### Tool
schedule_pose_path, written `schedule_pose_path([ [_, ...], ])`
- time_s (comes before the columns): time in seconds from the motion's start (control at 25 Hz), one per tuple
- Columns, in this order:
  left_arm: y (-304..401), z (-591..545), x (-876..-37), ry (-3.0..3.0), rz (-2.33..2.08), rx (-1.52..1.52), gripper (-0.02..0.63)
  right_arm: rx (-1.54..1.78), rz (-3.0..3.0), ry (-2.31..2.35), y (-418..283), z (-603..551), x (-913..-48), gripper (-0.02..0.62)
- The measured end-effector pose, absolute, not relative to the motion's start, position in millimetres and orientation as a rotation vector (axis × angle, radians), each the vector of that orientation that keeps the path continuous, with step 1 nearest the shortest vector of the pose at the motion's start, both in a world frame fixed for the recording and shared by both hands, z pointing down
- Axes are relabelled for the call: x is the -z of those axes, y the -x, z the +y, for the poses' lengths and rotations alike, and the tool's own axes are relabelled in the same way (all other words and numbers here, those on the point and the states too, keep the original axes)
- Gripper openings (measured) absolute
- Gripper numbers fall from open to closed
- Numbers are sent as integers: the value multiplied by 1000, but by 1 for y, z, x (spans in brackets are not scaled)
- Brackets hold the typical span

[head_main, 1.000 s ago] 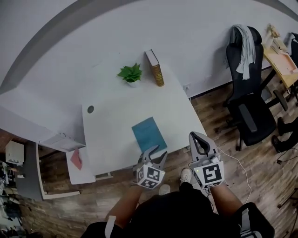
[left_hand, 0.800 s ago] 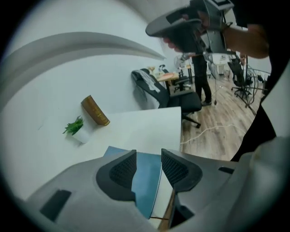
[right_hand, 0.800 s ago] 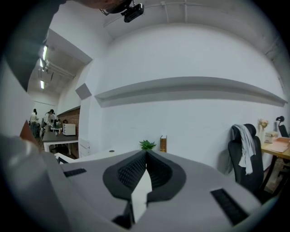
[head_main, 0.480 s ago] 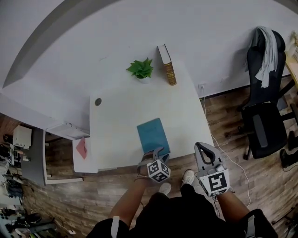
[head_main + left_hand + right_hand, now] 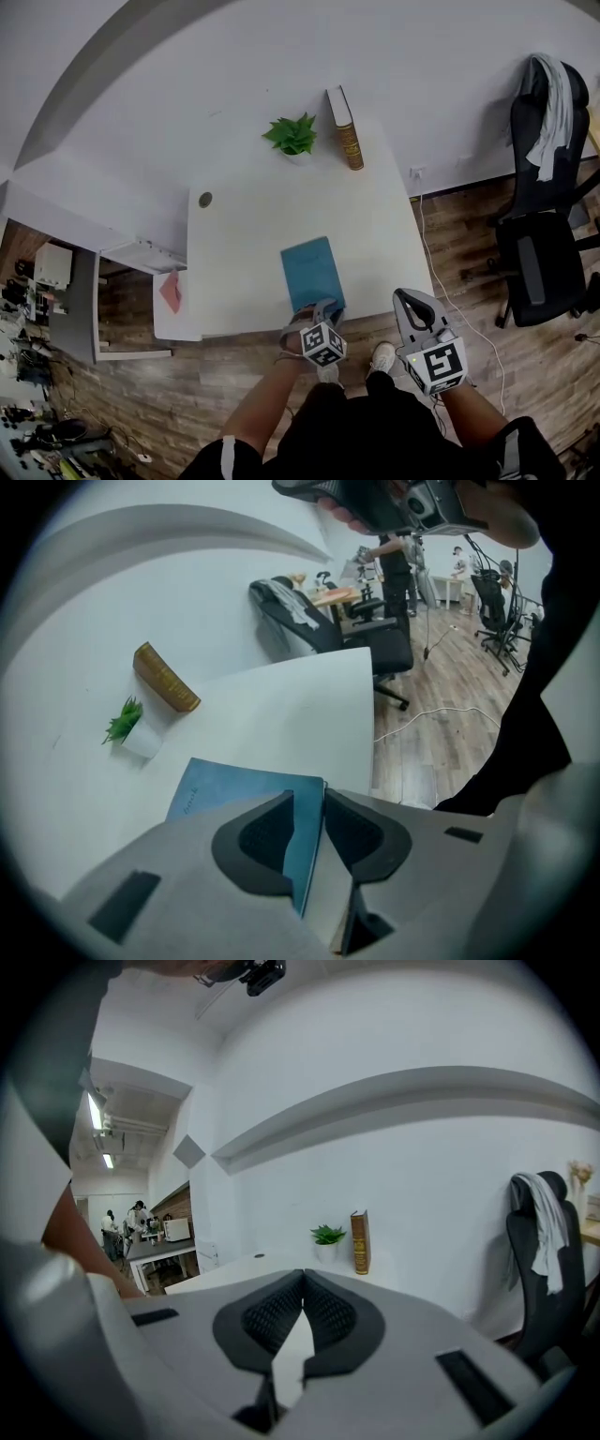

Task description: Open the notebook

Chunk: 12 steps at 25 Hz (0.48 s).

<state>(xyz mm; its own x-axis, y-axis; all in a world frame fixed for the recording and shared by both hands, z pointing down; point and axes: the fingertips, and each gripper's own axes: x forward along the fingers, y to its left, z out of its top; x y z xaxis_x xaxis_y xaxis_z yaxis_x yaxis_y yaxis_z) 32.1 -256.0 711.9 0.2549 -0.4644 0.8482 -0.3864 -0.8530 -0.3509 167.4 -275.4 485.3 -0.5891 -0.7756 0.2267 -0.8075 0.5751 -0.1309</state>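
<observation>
A teal notebook (image 5: pixel 312 272) lies shut near the front edge of the white table (image 5: pixel 244 225). My left gripper (image 5: pixel 319 307) points steeply down at the notebook's near edge. In the left gripper view the notebook (image 5: pixel 234 794) has its right edge running between the jaws of the left gripper (image 5: pixel 309 803). The jaws are closing with the cover edge between them, and a narrow gap still shows. White page edges show under the cover. My right gripper (image 5: pixel 410 298) hangs off the table's front right corner, over the floor. The right gripper (image 5: pixel 303 1274) is shut on nothing and points roughly level.
A small potted plant (image 5: pixel 293 136) and an upright brown book (image 5: pixel 344 127) stand at the table's far edge by the wall. A black office chair (image 5: pixel 534 244) with a grey cloth is at the right. A white cable (image 5: pixel 427 253) runs over the wooden floor.
My left gripper has come down onto the notebook's near edge and its jaws have narrowed round it. The right gripper has sunk a little beside the table.
</observation>
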Motion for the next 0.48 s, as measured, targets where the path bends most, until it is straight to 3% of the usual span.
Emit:
schedule_pose_path([
  [0.2,-35,-249,-710,2487,777,1660,33,-382,-2661,-1336,-166,-273,-487,-2],
  [0.48,-29,-252,-685,2701,963,1483,15,-416,-2667,-1294,-139,-263,-487,-2],
])
